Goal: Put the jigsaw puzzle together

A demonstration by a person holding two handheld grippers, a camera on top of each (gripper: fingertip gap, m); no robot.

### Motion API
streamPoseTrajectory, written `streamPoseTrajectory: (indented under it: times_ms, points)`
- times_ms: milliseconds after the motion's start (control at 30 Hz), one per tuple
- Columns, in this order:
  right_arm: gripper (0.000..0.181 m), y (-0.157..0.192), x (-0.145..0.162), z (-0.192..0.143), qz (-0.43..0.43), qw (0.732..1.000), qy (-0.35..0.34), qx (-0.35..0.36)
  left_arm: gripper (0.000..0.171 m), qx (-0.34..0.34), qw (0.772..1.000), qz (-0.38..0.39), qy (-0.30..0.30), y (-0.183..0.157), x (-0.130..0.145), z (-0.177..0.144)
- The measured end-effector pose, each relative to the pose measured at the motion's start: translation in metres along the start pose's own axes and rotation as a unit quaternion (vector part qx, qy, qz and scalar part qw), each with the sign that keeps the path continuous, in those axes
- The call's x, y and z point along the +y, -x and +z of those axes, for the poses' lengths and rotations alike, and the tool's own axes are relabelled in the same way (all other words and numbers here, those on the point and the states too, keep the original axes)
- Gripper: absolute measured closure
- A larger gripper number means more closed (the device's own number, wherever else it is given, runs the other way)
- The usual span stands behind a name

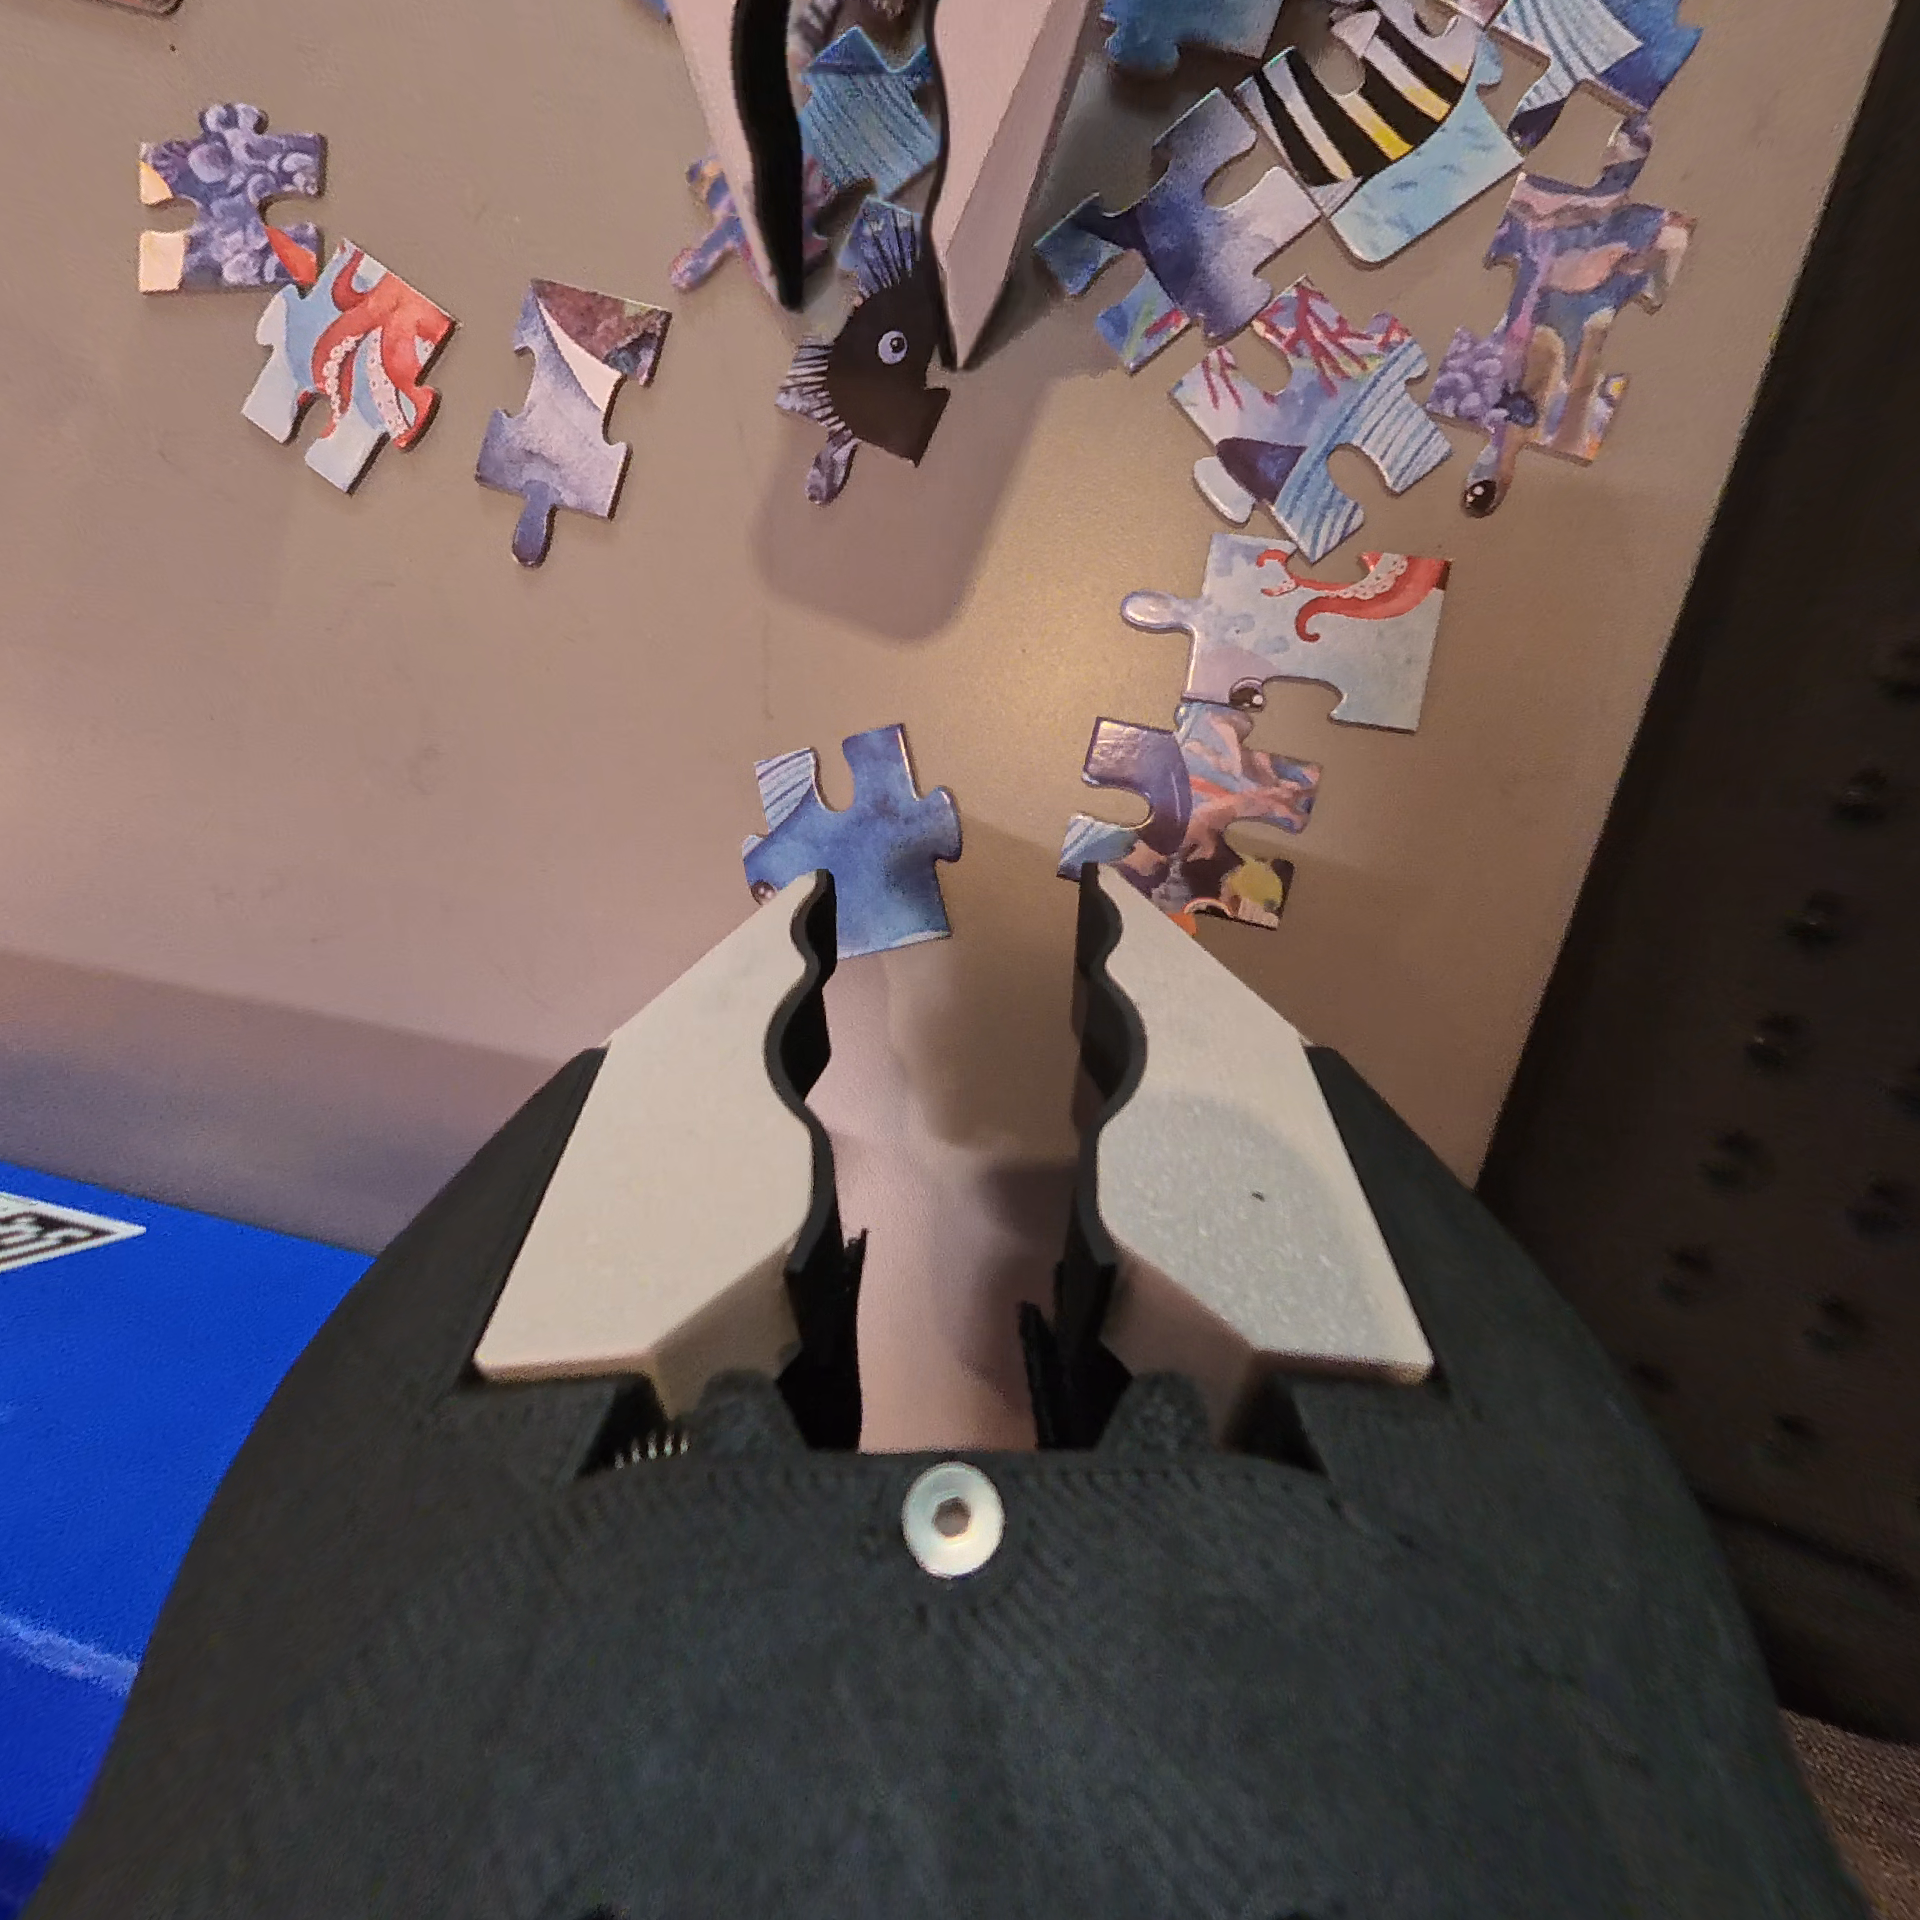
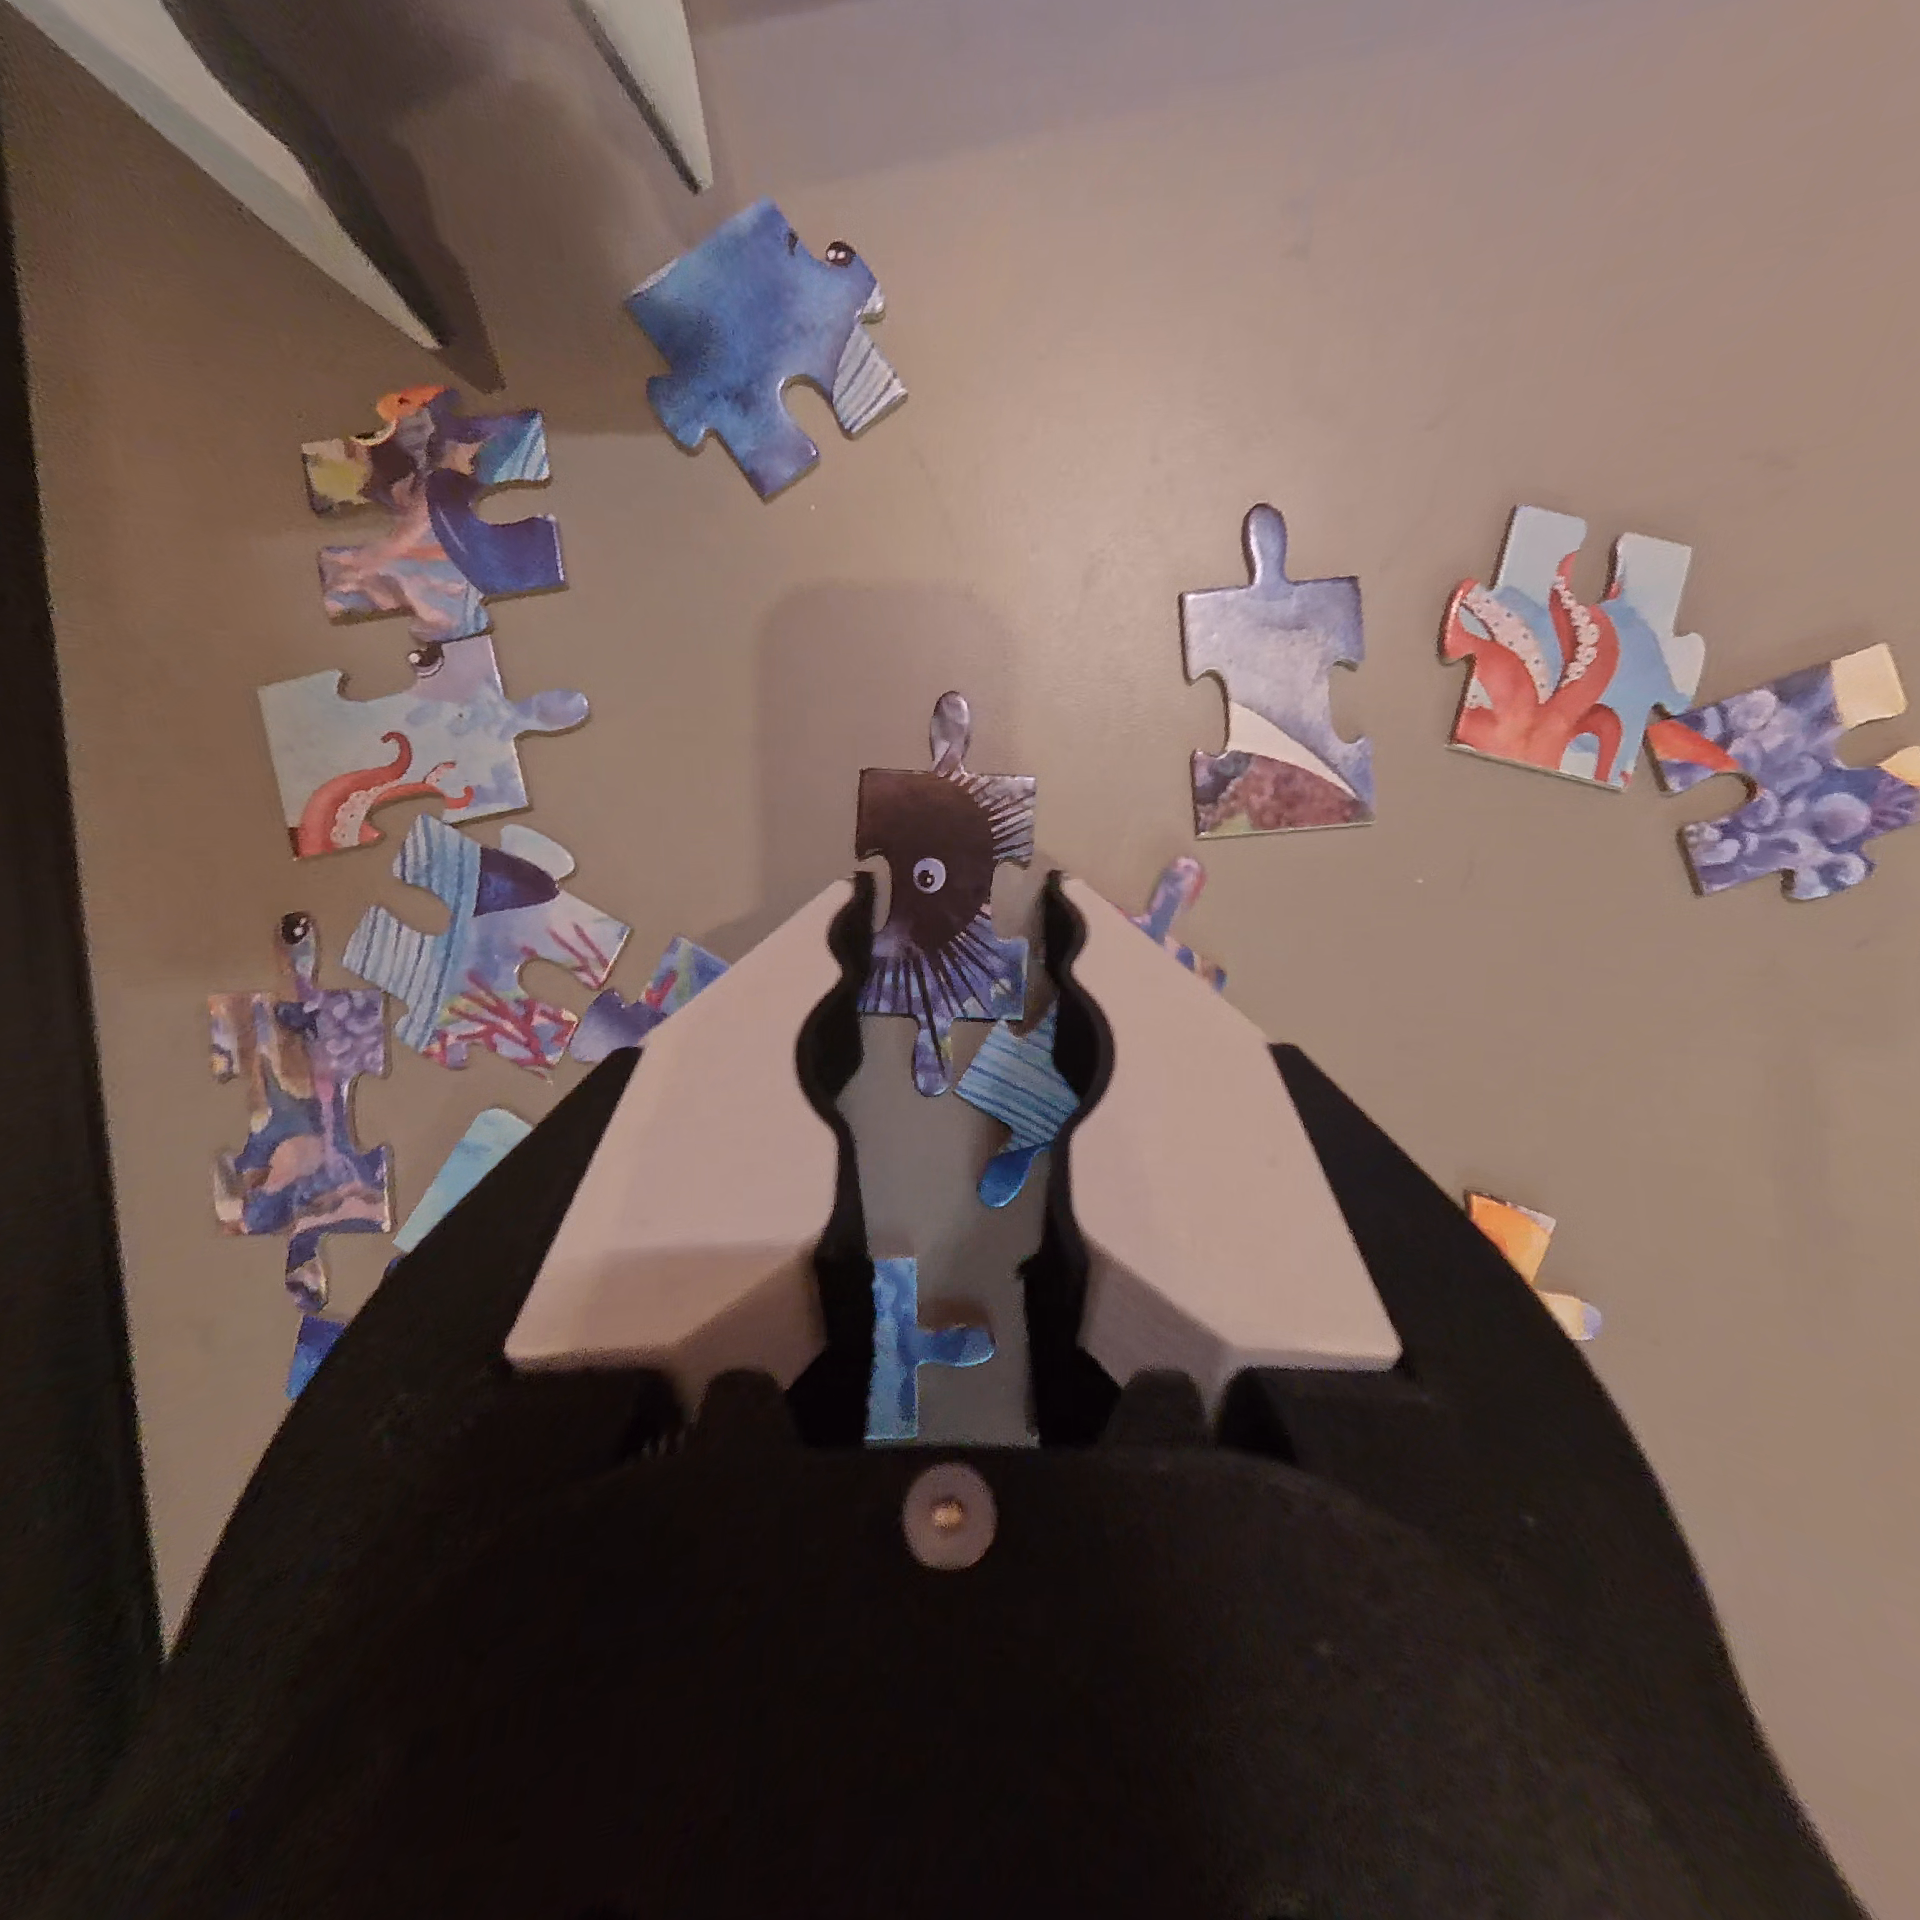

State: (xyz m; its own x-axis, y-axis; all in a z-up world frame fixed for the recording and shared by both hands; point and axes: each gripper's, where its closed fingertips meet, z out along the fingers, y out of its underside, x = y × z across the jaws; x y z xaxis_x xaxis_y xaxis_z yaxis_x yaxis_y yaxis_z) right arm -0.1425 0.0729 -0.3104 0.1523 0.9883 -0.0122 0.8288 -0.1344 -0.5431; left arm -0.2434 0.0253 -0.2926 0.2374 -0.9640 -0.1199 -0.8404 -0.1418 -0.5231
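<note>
Puzzle pieces lie loose and face up across our tan table [image 1: 312, 727], none of them visibly locked into another. Nearest our left gripper [image 1: 954, 883], whose 2 pale fingers stand apart and hold nothing, sits a deep-blue piece [image 1: 868, 842] just beyond the left fingertip. Beside the other fingertip lies a piece with orange and yellow patches [image 1: 1205, 821], touching a pale one with a red tentacle [image 1: 1320, 634] above it.

Farther out, our right gripper [image 2: 951, 883] comes down over the black spiky-fish piece [image 2: 940, 883]. Its fingers sit on either side of that piece with slim gaps showing, so we cannot tell whether they grip it.

Left of that piece lie 3 more: a grey-blue piece [image 1: 571, 416], an octopus piece [image 1: 353, 364] and a purple bubbly piece [image 1: 234, 197], the last 2 touching. At the far right, a cluster includes a striped-fish piece [image 1: 1361, 125]. A blue box [image 1: 135, 1403] sits at our near left.
</note>
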Motion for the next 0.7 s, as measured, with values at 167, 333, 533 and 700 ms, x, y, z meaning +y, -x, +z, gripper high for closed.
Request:
streamPoseTrajectory:
  times_ms: [167,333,533,700]
  points:
    - [0.164,0.004,-0.001,0.001,-0.010,1.000,0.004,-0.012,0.126,0.009,1.000,0.004,-0.006,-0.005,-0.001,-0.001]
    - [0.165,0.005,-0.002,0.001,-0.007,1.000,-0.004,-0.023,0.128,0.003,1.000,-0.006,-0.031,-0.002,-0.008,-0.008]
    - [0.165,0.007,-0.012,-0.022,-0.023,0.998,-0.042,-0.029,0.129,-0.007,0.998,-0.007,-0.064,0.001,-0.027,-0.011]
    - [0.165,0.009,-0.013,-0.064,-0.084,0.993,-0.079,-0.011,0.129,-0.004,0.994,-0.012,-0.110,0.004,-0.059,-0.015]
